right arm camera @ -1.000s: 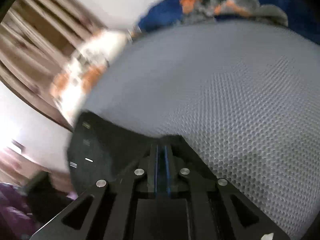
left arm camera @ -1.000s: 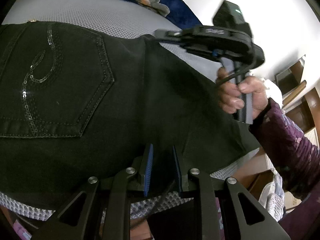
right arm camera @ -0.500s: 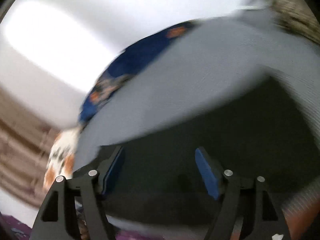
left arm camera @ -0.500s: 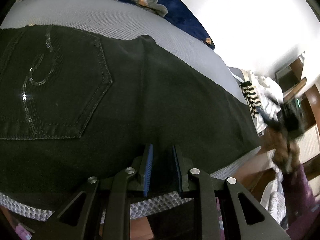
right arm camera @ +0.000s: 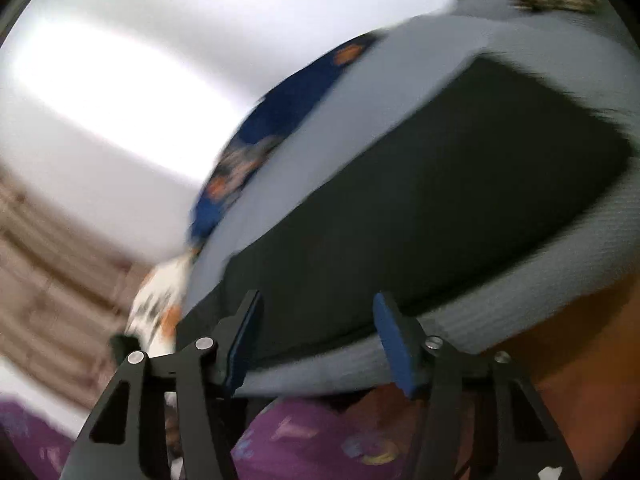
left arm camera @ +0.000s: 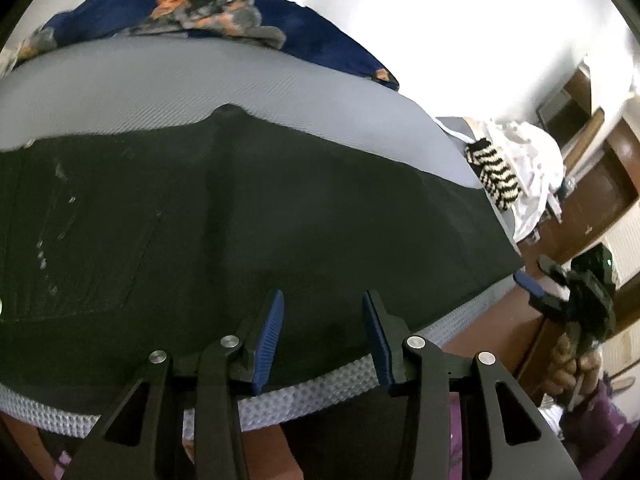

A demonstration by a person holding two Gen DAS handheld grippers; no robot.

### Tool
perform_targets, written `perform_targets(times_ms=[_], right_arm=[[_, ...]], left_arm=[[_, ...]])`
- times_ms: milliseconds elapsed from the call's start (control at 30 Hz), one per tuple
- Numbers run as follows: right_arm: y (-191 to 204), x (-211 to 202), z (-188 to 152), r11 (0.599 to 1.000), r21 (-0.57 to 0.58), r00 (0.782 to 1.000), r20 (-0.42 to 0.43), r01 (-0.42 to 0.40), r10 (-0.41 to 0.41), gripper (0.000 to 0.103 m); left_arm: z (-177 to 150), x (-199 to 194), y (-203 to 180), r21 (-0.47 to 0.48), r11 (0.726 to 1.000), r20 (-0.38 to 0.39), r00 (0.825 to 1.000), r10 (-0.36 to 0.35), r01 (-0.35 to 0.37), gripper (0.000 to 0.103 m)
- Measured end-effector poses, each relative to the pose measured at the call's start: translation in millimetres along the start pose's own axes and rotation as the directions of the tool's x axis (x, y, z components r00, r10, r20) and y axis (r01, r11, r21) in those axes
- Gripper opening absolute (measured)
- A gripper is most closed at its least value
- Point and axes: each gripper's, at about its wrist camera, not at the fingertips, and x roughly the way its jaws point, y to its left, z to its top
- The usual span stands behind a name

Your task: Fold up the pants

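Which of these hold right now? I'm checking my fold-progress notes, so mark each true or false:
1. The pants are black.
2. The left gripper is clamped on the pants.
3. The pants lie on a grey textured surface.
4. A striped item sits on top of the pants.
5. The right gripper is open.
1. True: the pants are black.
2. False: the left gripper is open, its jaws having just been opening, with no fabric pinched.
3. True: they lie on the grey textured surface.
4. False: the black-and-white striped item lies off beyond the pants' far end.
5. True: the right gripper is open with nothing gripped, though its jaws have just been closing.
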Motion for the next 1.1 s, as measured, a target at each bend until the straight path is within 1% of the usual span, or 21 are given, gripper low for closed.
perform_targets(times_ms=[67, 100, 133, 200, 267, 333, 367, 400, 433, 467, 500, 533, 633, 733, 767, 800, 833, 867, 900, 1033, 1100], right_arm=[[-33.7, -24.3, 12.0, 0.995, 0.095, 0.994, 0.094, 0.043, -0.052, 0.055], [-49.3, -37.9, 17.6, 0.987, 0.128, 0.985, 0.137, 0.092, -0.109, 0.055], [-59.2, -45.1, 21.9, 0.982, 0.149, 0.976, 0.160, 0.121, -0.144, 0.055], [-85.8, -60.5, 29.1, 0.969, 0.202, 0.967, 0.183, 0.140, -0.177, 0.056], [-99.0, -66.2, 35.0, 0.961, 0.216, 0.959, 0.188, 0.171, -0.213, 0.056], [-106.5, -68.1, 42.2, 0.953, 0.208, 0.941, 0.213, 0.221, -0.264, 0.059], [-112.9, -69.3, 46.2, 0.952, 0.216, 0.939, 0.219, 0.217, -0.264, 0.060], [-118.5, -69.0, 49.1, 0.949, 0.232, 0.940, 0.218, 0.211, -0.262, 0.065], [-124.1, -64.3, 51.8, 0.944, 0.256, 0.941, 0.211, 0.207, -0.263, 0.072], [-129.9, -66.8, 52.8, 0.941, 0.279, 0.940, 0.224, 0.191, -0.257, 0.075], [-133.8, -67.5, 54.5, 0.940, 0.299, 0.944, 0.229, 0.165, -0.238, 0.081], [-138.4, -67.0, 54.7, 0.939, 0.314, 0.947, 0.237, 0.136, -0.217, 0.083], [-136.2, -65.7, 53.5, 0.938, 0.322, 0.944, 0.252, 0.126, -0.213, 0.083], [-139.9, -67.2, 52.1, 0.930, 0.361, 0.945, 0.277, 0.065, -0.174, 0.082], [-142.2, -69.9, 51.2, 0.926, 0.375, 0.945, 0.286, 0.044, -0.161, 0.081], [-140.4, -73.8, 50.9, 0.925, 0.379, 0.941, 0.301, 0.032, -0.156, 0.074], [-136.2, -77.9, 51.8, 0.931, 0.365, 0.936, 0.318, 0.026, -0.150, 0.070], [-131.7, -81.7, 53.2, 0.937, 0.347, 0.932, 0.324, 0.040, -0.160, 0.070], [-129.9, -83.5, 54.4, 0.941, 0.338, 0.931, 0.331, 0.033, -0.152, 0.070], [-140.3, -69.6, 62.3, 0.931, 0.365, 0.953, 0.280, 0.009, -0.119, 0.070], [-142.7, -63.8, 62.6, 0.925, 0.378, 0.954, 0.287, -0.027, -0.089, 0.070]], left_arm=[[-0.5, 9.0, -5.6, 0.021, 1.000, -0.022, 1.000, -0.021, 0.022, 0.042], [-2.9, 14.4, -9.6, 0.039, 0.999, -0.041, 0.999, -0.025, 0.027, 0.042], [-6.8, 23.4, -16.5, 0.067, 0.997, -0.073, 0.997, -0.024, 0.029, 0.042], [-14.9, 34.6, -24.3, 0.106, 0.994, -0.109, 0.994, -0.018, 0.030, 0.042], [-16.5, 32.5, -28.0, 0.121, 0.992, -0.095, 0.995, -0.022, 0.034, 0.042], [-13.2, 30.4, -26.9, 0.103, 0.994, -0.104, 0.994, -0.030, 0.041, 0.042], [-11.6, 28.5, -25.8, 0.092, 0.995, -0.103, 0.994, -0.037, 0.046, 0.042], [-8.8, 25.8, -25.4, 0.082, 0.995, -0.101, 0.994, -0.041, 0.050, 0.042], [-7.0, 23.3, -25.6, 0.077, 0.996, -0.098, 0.994, -0.038, 0.046, 0.044], [-4.6, 20.2, -26.0, 0.073, 0.997, -0.095, 0.995, -0.027, 0.034, 0.045], [-3.9, 17.8, -26.5, 0.067, 0.997, -0.091, 0.996, -0.023, 0.029, 0.045], [-1.8, 14.1, -23.8, 0.053, 0.998, -0.083, 0.996, -0.029, 0.033, 0.045], [0.9, 7.9, -21.6, 0.022, 0.999, -0.068, 0.997, -0.027, 0.028, 0.046], [2.7, 3.5, -20.4, 0.014, 1.000, -0.055, 0.998, -0.024, 0.025, 0.046], [3.2, 3.6, -21.3, 0.016, 1.000, -0.056, 0.998, -0.024, 0.025, 0.046], [2.4, 3.3, -20.7, 0.016, 1.000, -0.058, 0.998, -0.025, 0.026, 0.046], [2.0, 2.1, -21.3, 0.019, 1.000, -0.060, 0.998, -0.024, 0.025, 0.046], [3.1, 2.8, -23.1, 0.024, 0.999, -0.059, 0.998, -0.023, 0.024, 0.046], [3.9, 2.7, -25.0, 0.026, 0.999, -0.058, 0.998, -0.023, 0.024, 0.046], [5.4, 1.9, -25.2, 0.015, 0.999, -0.056, 0.998, -0.039, 0.039, 0.046], [5.3, 1.7, -25.1, 0.016, 0.999, -0.053, 0.998, -0.034, 0.035, 0.046]])
